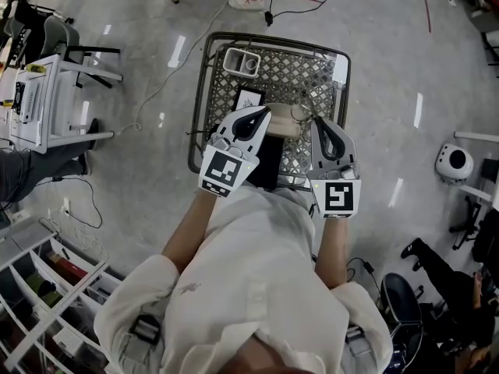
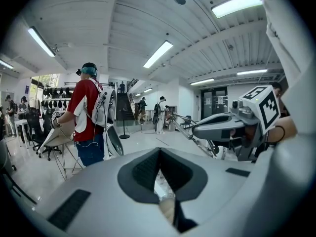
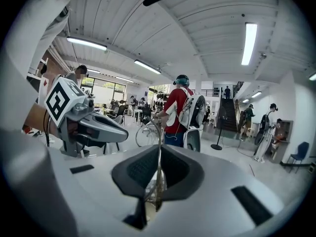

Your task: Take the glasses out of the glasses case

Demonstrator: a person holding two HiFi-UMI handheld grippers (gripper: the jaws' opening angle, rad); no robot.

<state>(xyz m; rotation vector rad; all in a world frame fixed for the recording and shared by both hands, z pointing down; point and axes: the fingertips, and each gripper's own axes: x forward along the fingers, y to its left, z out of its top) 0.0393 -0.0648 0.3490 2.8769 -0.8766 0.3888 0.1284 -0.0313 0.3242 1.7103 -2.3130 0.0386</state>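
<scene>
A beige glasses case [image 1: 282, 125] lies crosswise on a mesh table [image 1: 204, 92], between the tongs. The right gripper [image 1: 316, 121] clamps the wire glasses [image 3: 159, 135], upright at the case's right end. The left gripper [image 2: 159, 152] has its jaws pressed together.

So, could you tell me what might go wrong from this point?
1. The right gripper is shut on a thin metal part of the glasses; such a narrow hold might slip or bend the frame.
2. The table is small, open mesh, so dropped glasses could snag or fall to the floor.
3. The left gripper is shut near the case; if the case isn't pinned, it may slide.
</scene>
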